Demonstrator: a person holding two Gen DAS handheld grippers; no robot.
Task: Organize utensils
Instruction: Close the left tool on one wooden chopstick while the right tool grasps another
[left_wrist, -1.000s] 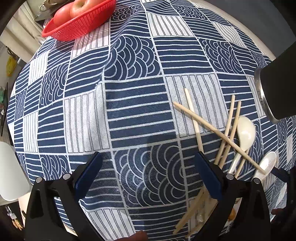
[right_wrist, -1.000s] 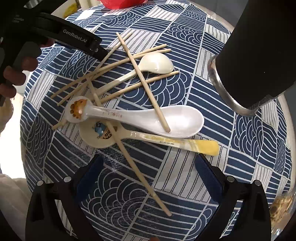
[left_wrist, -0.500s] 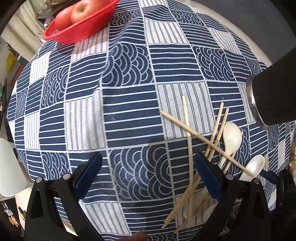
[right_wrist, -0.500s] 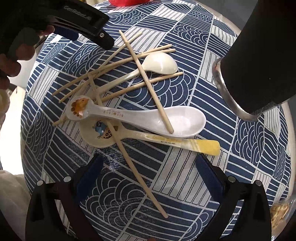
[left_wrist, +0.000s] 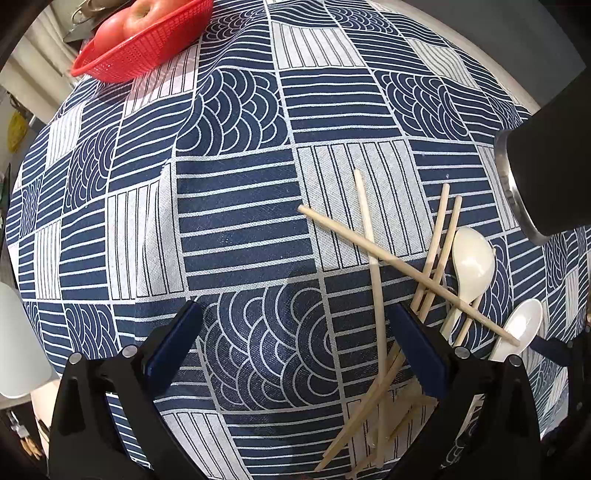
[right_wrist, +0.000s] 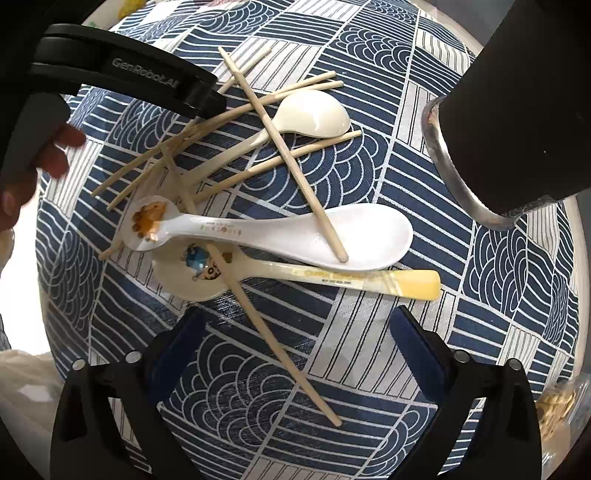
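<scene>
A heap of wooden chopsticks (right_wrist: 284, 147) and ceramic spoons lies on the blue patterned tablecloth. In the right wrist view a large white spoon (right_wrist: 303, 236) lies across a cream spoon with a yellow handle (right_wrist: 332, 275), and a small white spoon (right_wrist: 314, 114) lies behind. My right gripper (right_wrist: 295, 332) is open, just in front of the heap. The left gripper's finger (right_wrist: 140, 77) hovers over the heap's far left. In the left wrist view my left gripper (left_wrist: 295, 332) is open, with chopsticks (left_wrist: 376, 295) passing by its right finger (left_wrist: 417, 347).
A tall black cylindrical holder with a metal rim (right_wrist: 517, 110) stands right of the heap; it also shows in the left wrist view (left_wrist: 546, 166). A red basket with apples (left_wrist: 144, 40) sits at the table's far left edge.
The left gripper has moved forward and right over the chopstick heap. The right gripper has come slightly closer to the spoons. Both stay open.
</scene>
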